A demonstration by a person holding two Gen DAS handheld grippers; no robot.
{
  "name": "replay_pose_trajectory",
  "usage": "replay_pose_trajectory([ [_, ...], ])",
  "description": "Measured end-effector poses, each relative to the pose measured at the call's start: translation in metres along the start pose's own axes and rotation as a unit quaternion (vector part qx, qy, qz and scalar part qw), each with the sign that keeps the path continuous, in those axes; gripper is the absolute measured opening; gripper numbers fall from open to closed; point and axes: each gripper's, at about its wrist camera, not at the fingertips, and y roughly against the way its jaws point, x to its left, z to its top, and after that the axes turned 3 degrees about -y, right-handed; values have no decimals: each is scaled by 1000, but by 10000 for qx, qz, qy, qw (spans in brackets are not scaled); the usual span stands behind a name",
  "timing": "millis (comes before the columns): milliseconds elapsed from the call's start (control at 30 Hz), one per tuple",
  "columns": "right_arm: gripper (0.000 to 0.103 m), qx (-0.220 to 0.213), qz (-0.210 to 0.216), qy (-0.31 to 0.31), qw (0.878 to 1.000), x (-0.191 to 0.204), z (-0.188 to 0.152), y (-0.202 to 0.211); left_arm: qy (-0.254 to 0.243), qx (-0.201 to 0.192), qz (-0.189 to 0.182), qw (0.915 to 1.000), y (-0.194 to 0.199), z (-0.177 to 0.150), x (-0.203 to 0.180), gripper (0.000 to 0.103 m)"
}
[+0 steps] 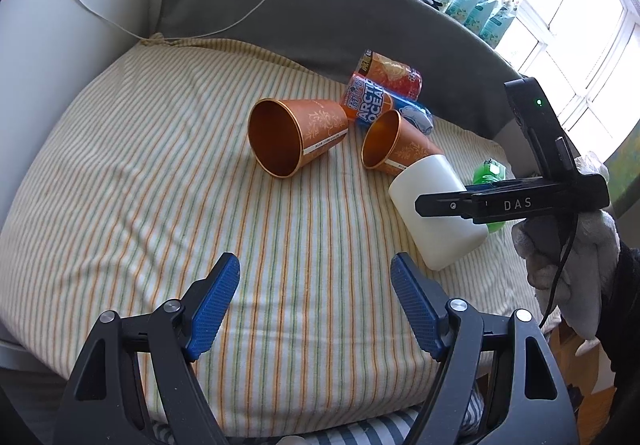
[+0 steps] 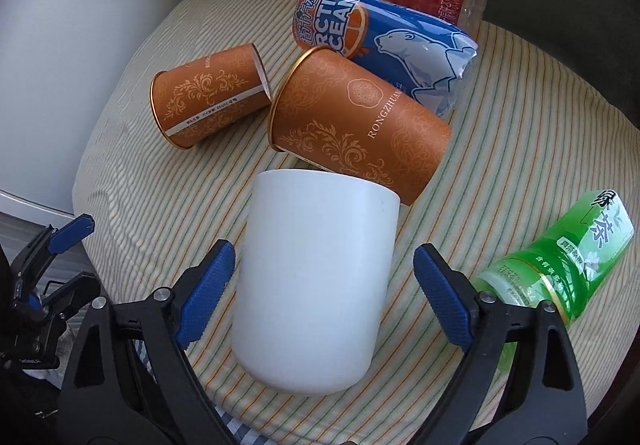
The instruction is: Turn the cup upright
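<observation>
White cup (image 2: 316, 281): plain, matte, unmarked, lying on its side on the striped cushion (image 1: 120, 205), near right of the scene. Its far end touches the nearer of two orange paper cups (image 2: 356, 125); the other orange cup (image 2: 208, 97) lies apart to the left. Right gripper (image 2: 324, 289): jaws apart, straddling the white cup, blue pads beside its walls, contact not evident. Left gripper (image 1: 316, 305): jaws apart, holding nothing, over bare cushion. Green bottle (image 2: 560, 269) lies at right.
</observation>
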Motion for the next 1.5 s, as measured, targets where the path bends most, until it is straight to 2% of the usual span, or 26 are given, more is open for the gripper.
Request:
replay_pose_trajectory([
  [267,90,220,69,-119,9997,-5,13,1,-10,-31,-7,10000,1,-1,-2,78],
  [367,80,242,89,-176,9995,-5,16,-3,-20,-35,20,10000,0,-1,-1,78],
  [500,80,123,26,-165,9998,-4,13,1,-43,-27,27,10000,0,0,-2,78],
  [600,79,-175,72,-214,9996,-3,7,12,-65,-44,10,10000,0,0,-4,78],
  [767,79,-932,60,-188,9955,3,-11,32,-97,-56,-6,9999,0,3,-8,78],
  [1033,78,-2279,-308,-314,9727,3,-36,51,-167,-103,3,9998,1,4,-15,78],
  [1233,78,-2741,-736,-2,9589,16,-49,46,-209,-128,9,9997,2,4,-18,78],
  [1367,78,-2849,-991,249,9531,27,-58,45,-272,-183,50,9995,4,3,-21,78],
  [1500,79,-2876,-1020,313,9518,28,-64,46,-324,-247,72,9991,7,4,-25,78],
])
